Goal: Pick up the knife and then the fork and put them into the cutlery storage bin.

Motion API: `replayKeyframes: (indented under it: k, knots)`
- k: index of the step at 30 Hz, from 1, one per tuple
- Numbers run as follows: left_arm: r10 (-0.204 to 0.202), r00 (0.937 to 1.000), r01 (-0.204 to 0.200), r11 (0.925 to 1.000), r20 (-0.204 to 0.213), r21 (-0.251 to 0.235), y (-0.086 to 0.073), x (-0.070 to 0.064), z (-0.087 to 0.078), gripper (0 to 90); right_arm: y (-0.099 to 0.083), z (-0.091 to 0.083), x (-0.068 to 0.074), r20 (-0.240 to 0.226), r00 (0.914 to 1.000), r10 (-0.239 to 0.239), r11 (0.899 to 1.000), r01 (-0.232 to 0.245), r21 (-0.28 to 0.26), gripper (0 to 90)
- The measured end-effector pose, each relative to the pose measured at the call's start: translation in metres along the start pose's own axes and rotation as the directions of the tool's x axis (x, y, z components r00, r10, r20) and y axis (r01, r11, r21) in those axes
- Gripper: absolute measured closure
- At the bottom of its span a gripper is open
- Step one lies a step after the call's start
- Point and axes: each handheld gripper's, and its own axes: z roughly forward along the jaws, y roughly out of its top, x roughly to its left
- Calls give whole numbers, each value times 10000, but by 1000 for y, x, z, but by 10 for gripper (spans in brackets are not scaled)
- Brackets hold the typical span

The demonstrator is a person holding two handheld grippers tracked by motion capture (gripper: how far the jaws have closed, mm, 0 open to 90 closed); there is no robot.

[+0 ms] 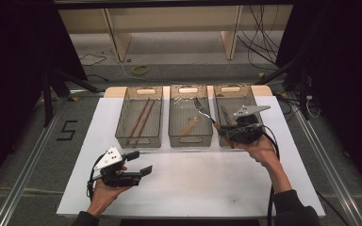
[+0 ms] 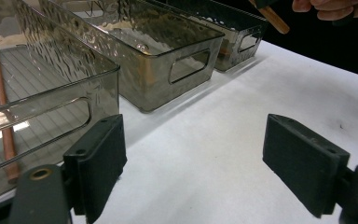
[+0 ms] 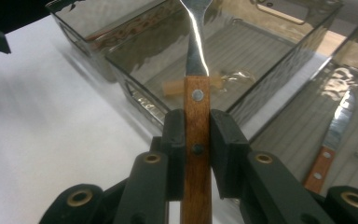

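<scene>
Right gripper (image 3: 196, 140) clenched on fork (image 3: 196, 93) above middle bin (image 1: 190, 134); left gripper (image 2: 196, 158) released. Next: lower and release fork, centre frame.

The high view is dim at its sides and back, with light from above falling on the white counter (image 1: 193, 183), which is bright and soft-edged. In the left gripper view the clear bins (image 2: 168, 51) carry rippled glare and cast soft shadows toward the camera. In the right gripper view the fork (image 3: 196, 93) shows a bright streak; the counter at left looks blurred
</scene>
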Motion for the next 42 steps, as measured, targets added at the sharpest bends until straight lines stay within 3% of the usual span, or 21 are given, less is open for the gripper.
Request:
replayKeyframes:
  k: [9, 20, 31, 42]
  knots:
    - [-34, 10000, 34, 10000, 14, -23, 0, 0, 1, 205, 0, -6, -18, 556, 9971, 519, 9983, -503, -294, 775]
    - [-27, 10000, 27, 10000, 19, -45, 0, 0, 0, 204, 0, -7, -29, 960, 9915, 874, 9957, -841, -386, 776]
    - [-51, 10000, 51, 10000, -9, -66, 0, 1, 0, 205, -1, -7, -46, 1546, 9773, 1451, 9891, -1394, -474, 776]
    - [-72, 10000, 72, 10000, -36, -65, -1, 1, -1, 205, 4, -3, -62, 2020, 9622, 1827, 9830, -1821, -217, 775]
